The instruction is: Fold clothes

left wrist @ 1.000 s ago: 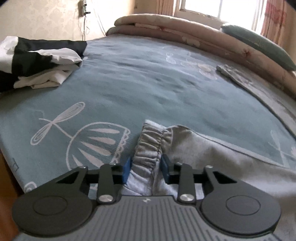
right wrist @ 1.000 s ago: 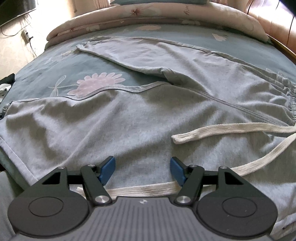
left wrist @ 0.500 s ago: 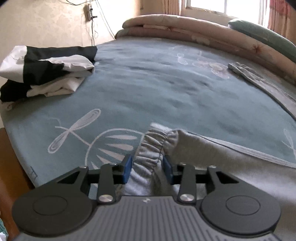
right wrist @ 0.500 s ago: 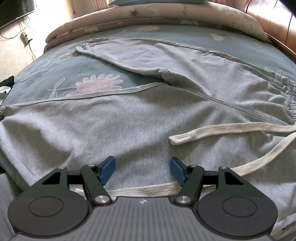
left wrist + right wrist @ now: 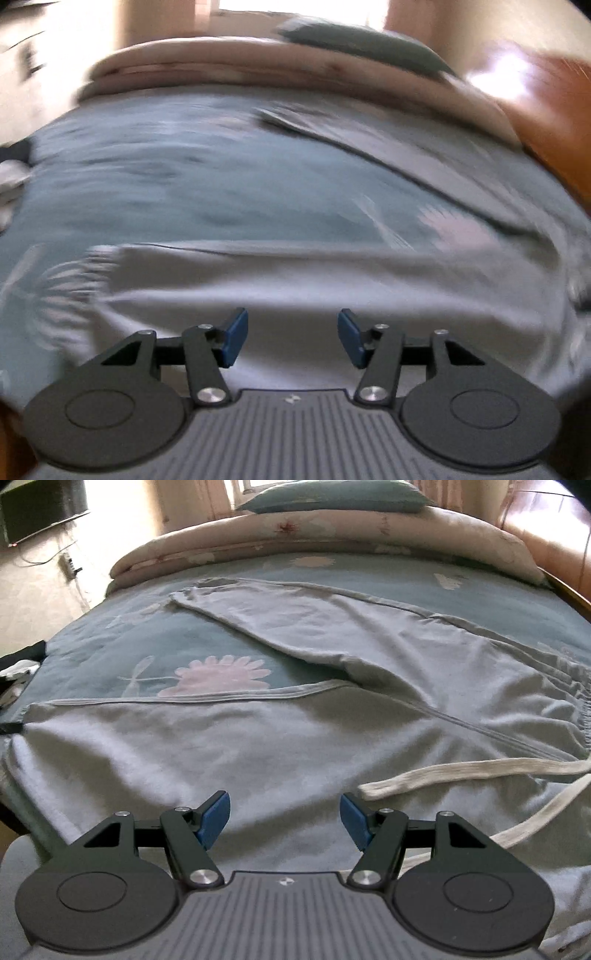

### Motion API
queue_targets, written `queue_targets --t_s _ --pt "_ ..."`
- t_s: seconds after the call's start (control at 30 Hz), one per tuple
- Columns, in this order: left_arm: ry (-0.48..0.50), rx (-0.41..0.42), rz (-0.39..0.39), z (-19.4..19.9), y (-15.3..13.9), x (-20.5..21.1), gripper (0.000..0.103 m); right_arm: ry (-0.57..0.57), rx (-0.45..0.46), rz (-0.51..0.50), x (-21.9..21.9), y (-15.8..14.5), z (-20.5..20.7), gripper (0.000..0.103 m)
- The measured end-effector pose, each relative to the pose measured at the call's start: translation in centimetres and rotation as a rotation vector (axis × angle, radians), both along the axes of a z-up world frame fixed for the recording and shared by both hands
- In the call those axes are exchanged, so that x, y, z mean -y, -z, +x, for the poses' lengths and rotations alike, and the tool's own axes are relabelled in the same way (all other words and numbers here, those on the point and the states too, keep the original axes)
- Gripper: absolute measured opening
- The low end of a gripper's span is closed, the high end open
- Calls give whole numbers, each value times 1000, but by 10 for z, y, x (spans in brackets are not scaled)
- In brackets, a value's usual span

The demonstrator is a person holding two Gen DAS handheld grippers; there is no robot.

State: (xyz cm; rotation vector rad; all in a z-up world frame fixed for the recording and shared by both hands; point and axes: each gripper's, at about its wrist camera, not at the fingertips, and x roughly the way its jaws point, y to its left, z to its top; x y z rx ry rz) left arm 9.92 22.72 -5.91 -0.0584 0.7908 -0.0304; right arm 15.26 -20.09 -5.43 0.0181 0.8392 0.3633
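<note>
With the grey trousers [image 5: 295, 746] spread across the bed [image 5: 110, 657], the left gripper [image 5: 291, 338] opening empty and the right gripper [image 5: 284, 818] wide and empty, the loose drawstring [image 5: 461, 771] risks snagging a fold.

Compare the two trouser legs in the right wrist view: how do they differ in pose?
The near leg lies across the frame just ahead of the right gripper; the far leg angles away up-left toward the rolled quilt. The near leg looks rumpled with shallow folds; the far leg lies flatter. Bedsheet shows between them. Both are light grey and join at the waistband.
</note>
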Motion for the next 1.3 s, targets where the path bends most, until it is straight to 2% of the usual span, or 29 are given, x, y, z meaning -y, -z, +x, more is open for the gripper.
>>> queue_targets --t_s 0.1,0.2,0.33,0.4,0.43,0.53,0.6,0.73,0.9,0.97,1.0,1.03,1.17,1.3 --pt "32 -47 43 2 14 14 55 -59 10 -4 -10 -3 -6 70" --pt "-18 -151 50 -5 29 8 55 -123 33 -18 -22 -6 -12 70" --pt "-22 -164 68 -27 25 1 56 -236 44 9 -38 -10 -18 70" --pt "-36 -166 91 -30 17 1 54 -333 47 20 -52 -11 -20 70" --pt "-34 -151 103 -32 12 2 54 -391 58 12 -61 -12 -22 67" --pt "39 -91 80 -29 -5 15 59 -594 100 -36 -95 -12 -34 55" --pt "104 -84 76 -20 -8 31 60 -729 130 -80 -119 -9 -44 54" --pt "277 -65 138 -16 -6 69 60 -876 161 -209 -154 6 -61 40" --pt "474 -18 163 -32 -4 92 65 -917 162 -294 -166 21 -65 36" --pt "528 -11 184 -37 -1 97 65 -899 145 -274 -165 19 -63 25" --pt "552 -9 200 -38 1 100 65 -885 140 -267 -165 18 -61 14" --pt "576 -7 216 -39 2 103 65 -870 146 -268 -164 17 -60 11" --pt "651 -1 317 -39 13 116 65 -824 130 -219 -161 12 -53 7" --pt "706 10 475 -35 27 126 65 -786 103 -155 -154 5 -45 7"
